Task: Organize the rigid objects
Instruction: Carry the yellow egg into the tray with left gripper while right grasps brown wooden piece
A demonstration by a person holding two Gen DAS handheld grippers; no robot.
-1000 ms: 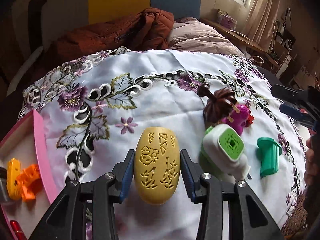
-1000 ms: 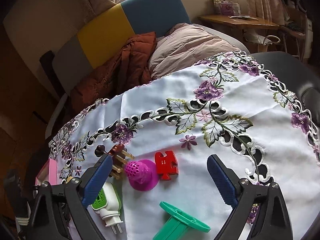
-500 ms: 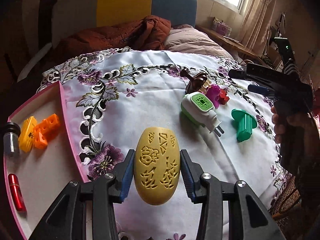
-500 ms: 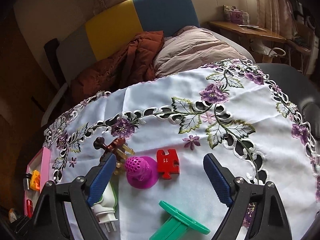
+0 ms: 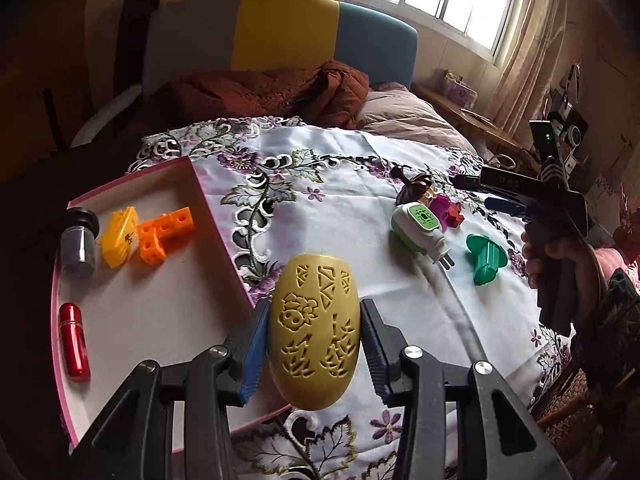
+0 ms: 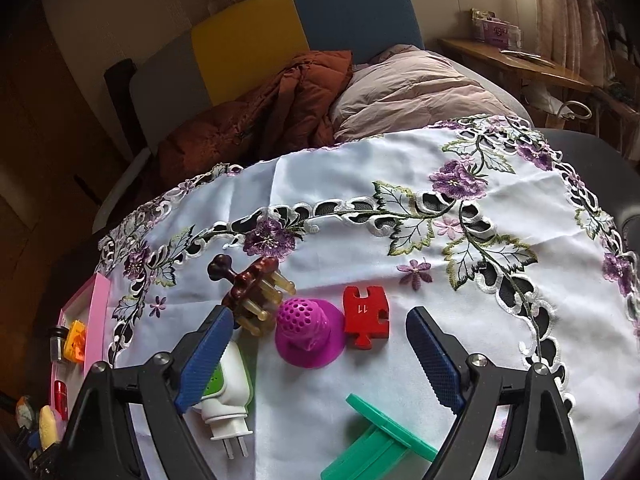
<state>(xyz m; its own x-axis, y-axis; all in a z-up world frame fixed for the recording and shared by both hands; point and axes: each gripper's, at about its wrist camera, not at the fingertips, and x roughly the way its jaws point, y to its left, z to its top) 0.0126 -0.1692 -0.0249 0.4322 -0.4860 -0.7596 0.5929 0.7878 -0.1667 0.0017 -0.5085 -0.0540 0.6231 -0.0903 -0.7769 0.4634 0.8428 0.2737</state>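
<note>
The yellow egg [image 5: 314, 332], clamped in the left hand-held gripper [image 5: 314, 344], has been carried toward the pink tray [image 5: 216, 240], whose rim could be clipped; the right hand-held gripper [image 6: 320, 360] stands wide, empty.

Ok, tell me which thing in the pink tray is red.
The small red metallic cylinder, lying alone near the pink tray's front-left edge. The others there are an orange block, a yellow piece and a dark-capped jar.
</note>
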